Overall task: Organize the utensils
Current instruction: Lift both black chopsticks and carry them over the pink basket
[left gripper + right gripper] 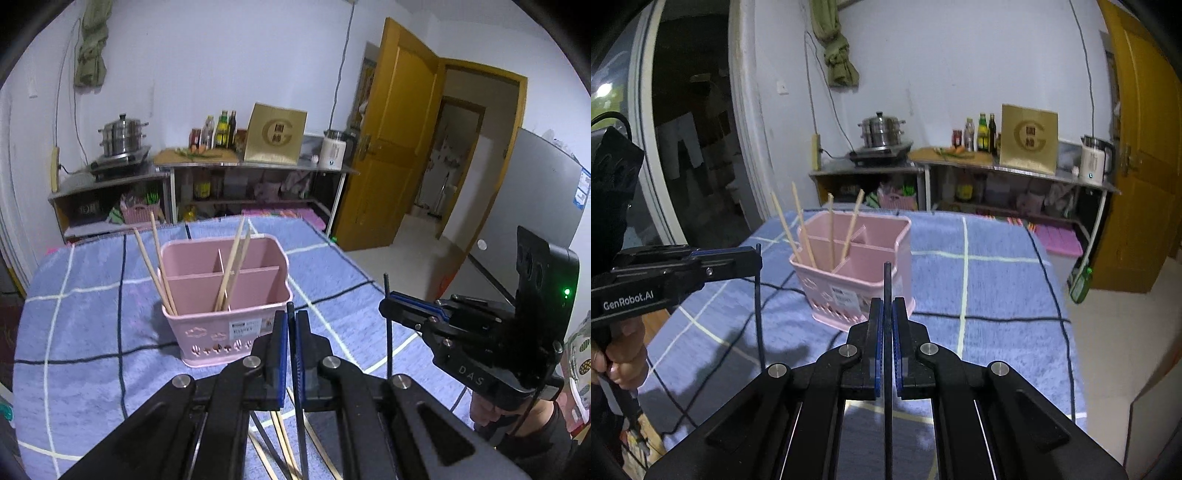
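Kitchen shelves and an open yellow door (399,147) fill the background, and up front a table under a blue checked cloth (92,332) carries the landmark, a pink utensil basket (221,295) split into compartments. Four pale wooden chopsticks (232,266) stand in it, two leaning out from the corner nearer the window side, two propped against the central divider, tips up so they stay sorted by kind. Now the action: the left gripper (291,321) has its jaws clamped tight on a black chopstick (291,314), held nearly upright just this side of the basket, its tip poking above the pads. Beside it, off toward the door side of the basket, the right gripper (391,314) is likewise pinched shut on a second black chopstick (387,295), hanging vertical below and rising a little above the jaws. Holding each stick upright looks deliberate, so the lower end can drop straight into a compartment. More sticks (280,443), pale and dark, lie loose on the cloth on the near side of the basket, beneath the left gripper, so sorting is far from done. My read: both black sticks are bound for an unoccupied compartment, kept apart from the wooden ones.
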